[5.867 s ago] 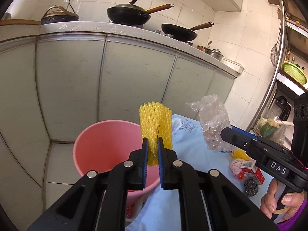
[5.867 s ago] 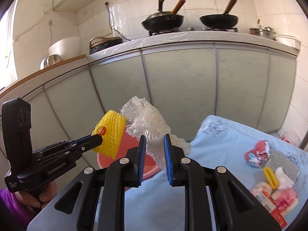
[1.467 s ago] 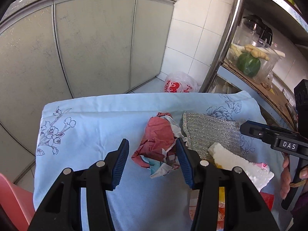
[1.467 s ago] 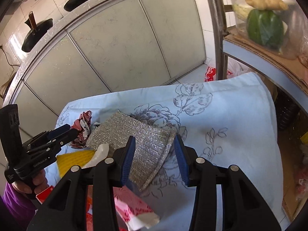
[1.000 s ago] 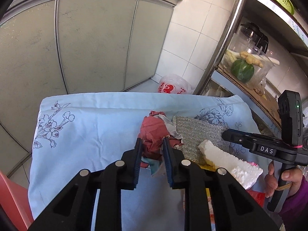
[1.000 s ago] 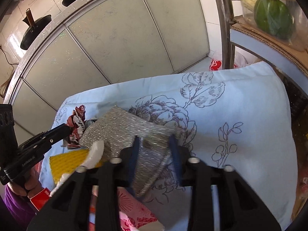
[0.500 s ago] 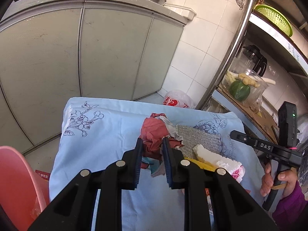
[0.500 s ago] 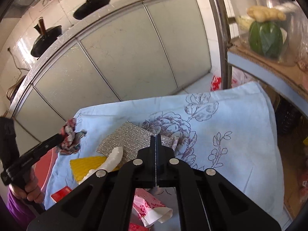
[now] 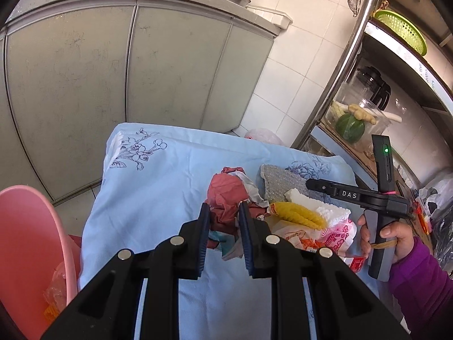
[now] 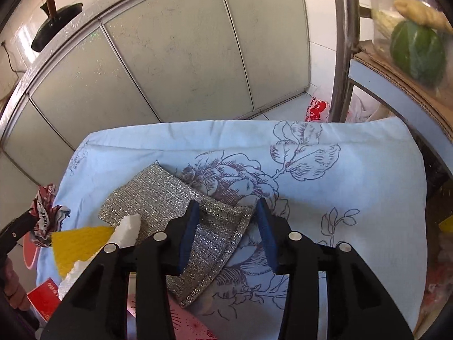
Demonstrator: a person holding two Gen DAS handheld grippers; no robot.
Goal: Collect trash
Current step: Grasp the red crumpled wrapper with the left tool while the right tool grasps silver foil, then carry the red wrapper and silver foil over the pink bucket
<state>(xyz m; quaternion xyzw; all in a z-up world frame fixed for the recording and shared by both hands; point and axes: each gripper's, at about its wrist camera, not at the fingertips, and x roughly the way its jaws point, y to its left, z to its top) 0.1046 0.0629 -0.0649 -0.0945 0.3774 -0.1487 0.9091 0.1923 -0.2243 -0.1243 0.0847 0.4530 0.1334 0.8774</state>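
The left gripper (image 9: pixel 223 216) was clamped on a crumpled red wrapper (image 9: pixel 226 195), held just above the blue floral cloth (image 9: pixel 147 198) with the pink bin (image 9: pixel 31 240) off to its left, so the step in hand looked like carrying that piece of trash across to the bin. The right gripper (image 10: pixel 226 226) was opening, its pads clear of the silver scouring cloth (image 10: pixel 158 195) whose corner lay between them on the cloth. Next, the left likely needed to clear the bin's rim before letting go, while the right needed to drop lower and close on that corner.
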